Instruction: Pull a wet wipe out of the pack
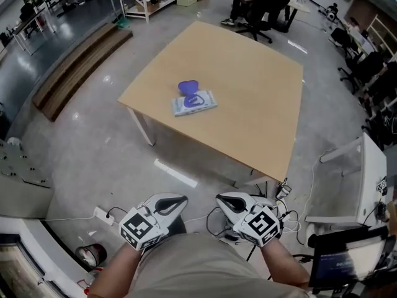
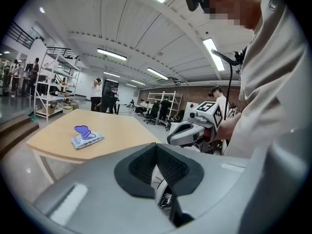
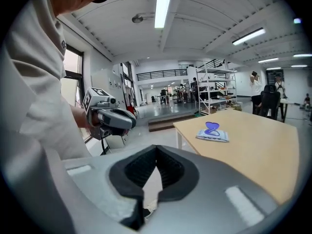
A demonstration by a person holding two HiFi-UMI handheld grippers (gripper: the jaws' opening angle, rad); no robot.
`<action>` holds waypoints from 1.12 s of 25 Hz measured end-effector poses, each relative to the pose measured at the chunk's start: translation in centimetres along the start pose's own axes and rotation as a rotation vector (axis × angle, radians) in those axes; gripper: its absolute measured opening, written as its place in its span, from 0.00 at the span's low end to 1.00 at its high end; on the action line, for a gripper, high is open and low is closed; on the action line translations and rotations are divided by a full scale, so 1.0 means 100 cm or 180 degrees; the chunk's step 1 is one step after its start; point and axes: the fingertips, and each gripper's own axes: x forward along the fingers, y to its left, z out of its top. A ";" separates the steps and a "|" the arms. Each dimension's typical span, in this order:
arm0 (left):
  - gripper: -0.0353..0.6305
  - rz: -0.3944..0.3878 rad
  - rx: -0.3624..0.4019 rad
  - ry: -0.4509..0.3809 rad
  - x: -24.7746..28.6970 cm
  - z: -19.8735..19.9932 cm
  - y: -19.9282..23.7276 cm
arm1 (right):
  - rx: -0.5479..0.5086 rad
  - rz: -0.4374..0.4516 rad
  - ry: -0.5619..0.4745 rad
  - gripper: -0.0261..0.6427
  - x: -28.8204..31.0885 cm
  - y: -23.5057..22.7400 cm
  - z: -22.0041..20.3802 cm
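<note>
Floor filled the left of the head view, where a low wooden platform [image 1: 77, 67] lay well apart from the table [image 1: 260, 92]. Nearer the person, the left gripper [image 1: 177, 200] hung close to the body. Its jaws were pressed together at the tips with nothing between them (its own view showed the dark pads meeting in a closed loop, only floor behind).

On the left half of the table, toward the near-left corner, the wet wipe pack [image 1: 194, 102] lay flat. Its purple lid [image 1: 188, 87] was flipped open and stood up at the far side. Whether a wipe poked out of the opening was too small to tell.

Further right, the right gripper [image 1: 226, 200] was held just beside the left one and also tight against the body. Its jaws were likewise closed on nothing, tips touching.

Both grippers were well apart from the pack, with bare floor between the person and the table's edge. By my reading, the task had not properly begun and the step in hand was only the approach.

The next move called for coming up to the table and spreading both sets of jaws. One gripper would then pin the pack down while the other pinched the wipe at the opening and drew it upward. A pack that light would probably lift with the wipe if left unheld.
</note>
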 end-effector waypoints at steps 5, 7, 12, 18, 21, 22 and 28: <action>0.06 -0.0048 0.0035 0.0092 0.006 0.011 0.089 | 0.0003 -0.0130 0.0044 0.04 0.059 -0.052 0.033; 0.06 -0.0061 0.0057 0.0145 0.009 0.014 0.119 | 0.0013 -0.0179 0.0047 0.04 0.079 -0.071 0.045; 0.06 -0.0004 0.0023 0.0199 0.028 0.018 0.186 | -0.0012 -0.0217 0.0090 0.04 0.124 -0.116 0.054; 0.06 0.0185 -0.0106 0.0235 0.077 0.028 0.264 | -0.0135 -0.0174 0.0221 0.04 0.172 -0.201 0.054; 0.06 0.0282 -0.0242 0.0311 0.105 0.032 0.293 | -0.0339 -0.0074 0.0322 0.04 0.188 -0.241 0.061; 0.06 0.0302 -0.0260 0.0348 0.115 0.033 0.300 | -0.0401 -0.0043 0.0334 0.04 0.191 -0.254 0.065; 0.06 0.0619 -0.0420 0.0624 0.167 0.009 0.350 | -0.0604 0.0121 0.0445 0.04 0.218 -0.323 0.062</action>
